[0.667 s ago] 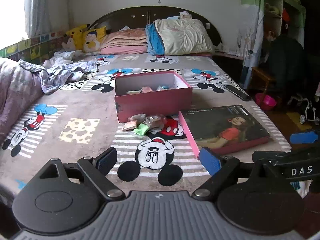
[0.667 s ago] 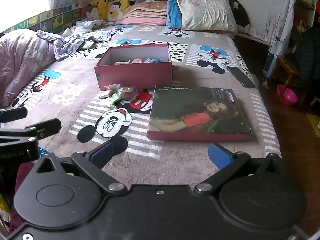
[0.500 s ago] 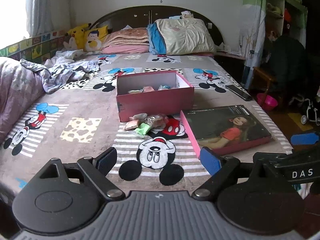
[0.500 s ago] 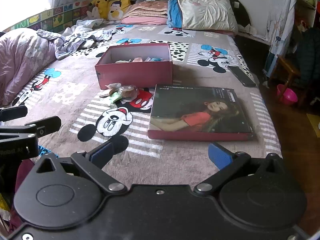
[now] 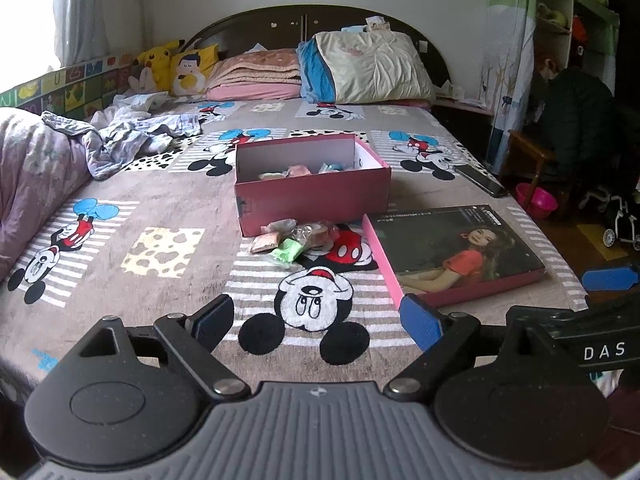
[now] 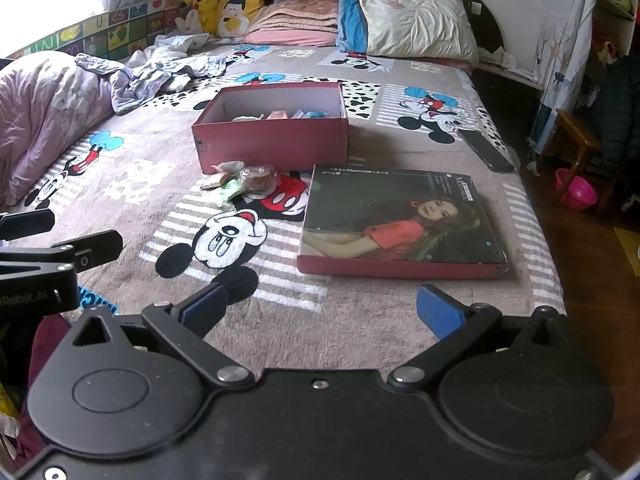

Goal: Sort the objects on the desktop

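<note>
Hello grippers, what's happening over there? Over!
Left gripper and right gripper: jaws open, empty, low over the bed. Small packets lie loose before the red box. Nothing blocks them.

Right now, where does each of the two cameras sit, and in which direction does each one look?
Left wrist: on the left gripper, above the foot of the bed, facing the headboard; its own open fingers show, and the right gripper enters at right.
Right wrist: on the right gripper, also facing the headboard; its own open fingers show, and the left gripper enters at left.
Shared: red box, small packets, flat photo box.
</note>
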`<state>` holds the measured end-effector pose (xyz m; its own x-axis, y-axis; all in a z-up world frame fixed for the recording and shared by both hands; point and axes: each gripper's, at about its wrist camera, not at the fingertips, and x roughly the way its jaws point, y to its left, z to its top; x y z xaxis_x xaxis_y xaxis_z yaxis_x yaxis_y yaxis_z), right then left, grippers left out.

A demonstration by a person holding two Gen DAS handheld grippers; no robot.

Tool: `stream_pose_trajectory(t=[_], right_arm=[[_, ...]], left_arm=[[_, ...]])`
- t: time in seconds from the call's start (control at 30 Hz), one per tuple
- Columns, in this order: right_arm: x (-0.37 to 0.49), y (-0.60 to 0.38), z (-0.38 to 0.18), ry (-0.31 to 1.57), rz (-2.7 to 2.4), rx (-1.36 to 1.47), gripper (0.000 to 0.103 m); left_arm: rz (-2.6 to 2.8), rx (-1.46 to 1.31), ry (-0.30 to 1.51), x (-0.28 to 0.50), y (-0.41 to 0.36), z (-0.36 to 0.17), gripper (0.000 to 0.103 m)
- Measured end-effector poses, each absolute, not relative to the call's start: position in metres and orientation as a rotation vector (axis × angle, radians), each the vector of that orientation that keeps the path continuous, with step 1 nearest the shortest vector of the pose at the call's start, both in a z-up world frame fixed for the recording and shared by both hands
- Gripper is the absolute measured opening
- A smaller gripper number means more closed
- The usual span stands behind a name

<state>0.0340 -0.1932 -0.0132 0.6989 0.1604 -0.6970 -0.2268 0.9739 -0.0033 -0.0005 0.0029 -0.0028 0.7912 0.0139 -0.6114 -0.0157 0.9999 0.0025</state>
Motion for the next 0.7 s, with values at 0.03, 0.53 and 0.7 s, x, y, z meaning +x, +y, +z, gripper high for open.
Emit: stream_pose_trajectory(t=[0.03, 0.53, 0.7], right_arm=[[0.0342, -0.1935, -0.0130, 0.769, 0.217, -0.092, 0.102], [0.0318, -0.1902, -0.0145, 0.776, 0.219, -0.094, 0.102], [0.0314, -0.1894, -0.0143, 0.777, 0.220, -0.098, 0.102]], left_arm=[[0.017, -0.003, 0.658, -0.0006, 0.0029, -0.0028, 0.090], [0.017, -0.003, 0.663, -0.0008, 0.0026, -0.0031, 0.090], [0.015, -0.003, 0.662, 0.0002, 0.0045, -0.0023, 0.090]])
